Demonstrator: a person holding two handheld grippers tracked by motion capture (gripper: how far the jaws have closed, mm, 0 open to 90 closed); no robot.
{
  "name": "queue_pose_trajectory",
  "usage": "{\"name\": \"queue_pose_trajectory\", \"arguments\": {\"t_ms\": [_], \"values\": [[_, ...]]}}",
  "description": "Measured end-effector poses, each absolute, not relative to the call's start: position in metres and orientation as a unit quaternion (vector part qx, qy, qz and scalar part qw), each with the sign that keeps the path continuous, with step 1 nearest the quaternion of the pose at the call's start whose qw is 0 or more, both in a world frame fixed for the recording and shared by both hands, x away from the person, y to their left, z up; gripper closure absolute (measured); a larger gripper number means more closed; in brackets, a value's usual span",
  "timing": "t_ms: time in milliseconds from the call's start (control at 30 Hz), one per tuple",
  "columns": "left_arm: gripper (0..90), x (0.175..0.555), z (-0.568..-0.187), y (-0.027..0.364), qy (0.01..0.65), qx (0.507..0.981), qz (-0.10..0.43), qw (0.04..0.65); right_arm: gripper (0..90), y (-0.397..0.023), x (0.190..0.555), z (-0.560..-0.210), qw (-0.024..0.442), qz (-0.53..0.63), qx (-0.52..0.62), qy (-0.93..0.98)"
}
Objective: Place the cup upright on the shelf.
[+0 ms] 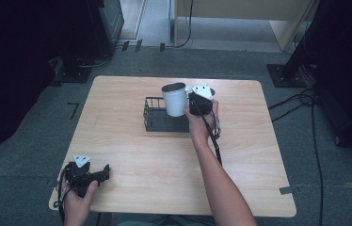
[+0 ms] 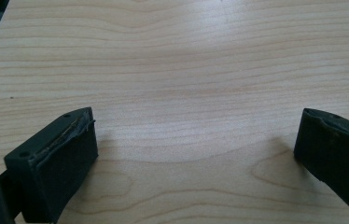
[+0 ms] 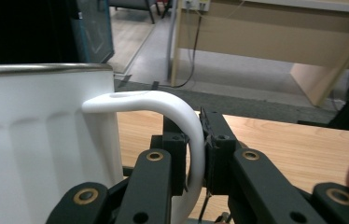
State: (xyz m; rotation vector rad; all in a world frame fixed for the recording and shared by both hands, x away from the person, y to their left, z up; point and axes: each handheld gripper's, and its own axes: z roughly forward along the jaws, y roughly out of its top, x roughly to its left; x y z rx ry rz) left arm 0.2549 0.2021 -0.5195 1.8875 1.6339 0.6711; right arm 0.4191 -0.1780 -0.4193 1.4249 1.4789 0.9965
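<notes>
A white mug (image 1: 174,99) with a metal rim hangs upright above a black wire basket (image 1: 151,114) at the middle of the wooden table (image 1: 132,155). My right gripper (image 1: 194,101) is shut on the mug's handle; in the right gripper view the black jaws pinch the white handle (image 3: 192,135) from both sides, with the mug body (image 3: 37,149) at left. My left gripper (image 1: 100,175) rests near the table's front left corner, held by a hand. In the left gripper view it (image 2: 196,140) stands open over bare wood with nothing between its pads (image 2: 67,161).
The basket sits just below and left of the mug. Dark equipment and cables (image 1: 301,101) surround the table on the grey carpet. A light wooden desk (image 1: 240,14) stands beyond the far edge.
</notes>
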Motion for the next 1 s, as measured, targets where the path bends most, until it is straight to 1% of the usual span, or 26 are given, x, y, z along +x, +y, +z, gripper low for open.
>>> {"name": "queue_pose_trajectory", "arguments": {"t_ms": [67,333,667,767,867,1000], "values": [[0.0,0.255,-0.52,0.202,0.608,0.702,0.25,0.275,81.8,-0.177,0.419,-0.424,0.42,0.396,0.567,0.587],[0.0,0.255,-0.52,0.202,0.608,0.702,0.25,0.275,80.8,-0.185,0.411,-0.431,0.401,0.423,0.552,0.596],[0.0,0.255,-0.52,0.202,0.608,0.702,0.25,0.275,79.0,-0.193,0.401,-0.435,0.412,0.44,0.512,0.612],[0.0,0.255,-0.52,0.202,0.608,0.701,0.25,0.275,80.7,-0.193,0.402,-0.436,0.419,0.446,0.501,0.612],[0.0,0.255,-0.52,0.202,0.608,0.702,0.25,0.275,81.6,-0.187,0.403,-0.439,0.448,0.428,0.474,0.625],[0.0,0.255,-0.52,0.202,0.608,0.701,0.25,0.275,80.6,-0.19,0.403,-0.44,0.419,0.438,0.496,0.622]]}}
